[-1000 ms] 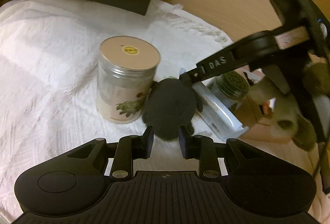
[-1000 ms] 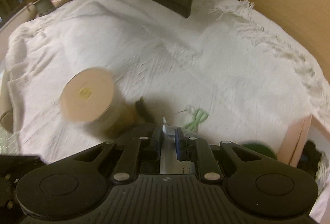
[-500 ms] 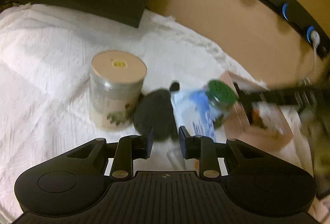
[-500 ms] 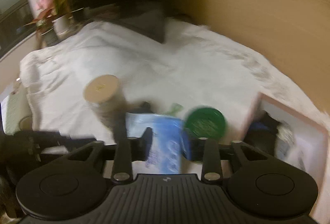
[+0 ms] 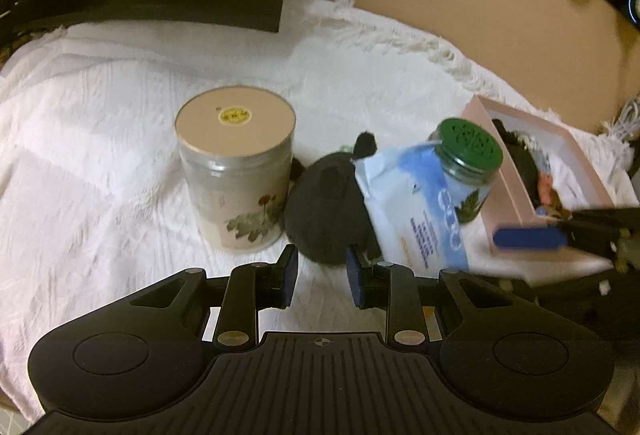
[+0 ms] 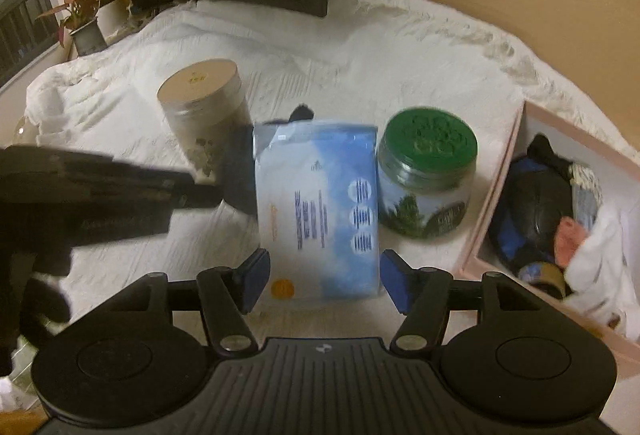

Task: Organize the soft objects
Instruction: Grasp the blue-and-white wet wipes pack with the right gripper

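On the white fringed cloth (image 6: 328,47), left to right: a tan-lidded clear canister (image 5: 236,171), a dark plush toy (image 5: 324,211) before the left gripper (image 5: 321,271), jaws open, a blue-white soft packet (image 6: 320,207) before the right gripper (image 6: 324,279), jaws wide open, a green-lidded glass jar (image 6: 428,171), and a pink box (image 6: 496,191).

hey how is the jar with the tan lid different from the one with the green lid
The tan-lidded jar is taller and narrower; the green-lidded jar is squat and wide. The tan lid is smooth and flat with a small yellow sticker; the green lid looks textured. The tan-lidded jar stands left of the blue wipes pack, the green-lidded jar right of it, nearer the pink box. Both stand upright with lids on, on the white cloth.
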Available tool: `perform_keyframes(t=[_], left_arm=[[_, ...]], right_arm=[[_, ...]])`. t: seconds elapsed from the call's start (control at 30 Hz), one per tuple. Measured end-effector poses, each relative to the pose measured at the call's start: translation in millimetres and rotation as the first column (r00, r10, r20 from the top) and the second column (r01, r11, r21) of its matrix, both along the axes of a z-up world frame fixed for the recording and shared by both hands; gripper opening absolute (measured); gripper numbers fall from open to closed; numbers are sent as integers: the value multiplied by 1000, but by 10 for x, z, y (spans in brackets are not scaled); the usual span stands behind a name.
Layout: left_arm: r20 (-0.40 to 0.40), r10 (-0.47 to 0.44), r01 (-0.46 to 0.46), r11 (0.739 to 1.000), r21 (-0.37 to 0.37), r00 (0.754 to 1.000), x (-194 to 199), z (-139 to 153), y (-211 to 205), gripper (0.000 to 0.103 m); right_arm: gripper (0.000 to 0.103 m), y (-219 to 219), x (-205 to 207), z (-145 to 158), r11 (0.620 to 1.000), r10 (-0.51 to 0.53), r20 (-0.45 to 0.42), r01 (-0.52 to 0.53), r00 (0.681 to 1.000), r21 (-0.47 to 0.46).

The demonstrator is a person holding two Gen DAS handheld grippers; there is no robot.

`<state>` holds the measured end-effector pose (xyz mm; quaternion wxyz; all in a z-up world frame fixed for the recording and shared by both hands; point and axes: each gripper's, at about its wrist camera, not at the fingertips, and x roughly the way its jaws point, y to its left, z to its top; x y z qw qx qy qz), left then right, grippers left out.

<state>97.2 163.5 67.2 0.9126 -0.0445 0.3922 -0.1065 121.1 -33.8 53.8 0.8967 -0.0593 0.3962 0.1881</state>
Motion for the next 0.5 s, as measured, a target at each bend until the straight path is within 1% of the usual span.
perform_keyframes(t=[0.1, 0.13, 0.2, 0.27, 0.33, 0.37, 0.4, 0.5], left_arm=[[-10, 5, -5, 1000, 16, 1000, -35, -12, 35, 29], [-12, 6, -6, 1000, 18, 1000, -50, -13, 46, 29], [-16, 9, -9, 1000, 18, 1000, -73, -12, 81, 29], [-18, 16, -15, 1000, 23, 1000, -84, -8, 117, 29], [-22, 22, -22, 1000, 23, 1000, -95, -6, 153, 29], [-23, 25, -24, 999, 24, 999, -101, -5, 171, 29], [-23, 27, -26, 999, 27, 999, -104, -2, 185, 29], [-29, 31, -30, 999, 31, 999, -104, -3, 216, 29]], right_arm=[[62, 4, 64, -10, 1000, -18, 57, 17, 998, 18], [63, -4, 84, -17, 1000, -15, 58, 13, 998, 28], [70, 0, 143, -45, 998, 10, 35, -12, 999, 58], [71, 19, 185, -97, 997, 37, 12, -37, 999, 68], [71, 92, 243, -168, 998, 46, -4, -46, 999, 36], [78, 129, 267, -190, 999, 42, -1, -42, 999, 18], [80, 162, 286, -203, 999, 36, 10, -36, 999, 2], [82, 241, 362, -246, 999, 40, 0, -40, 999, -20]])
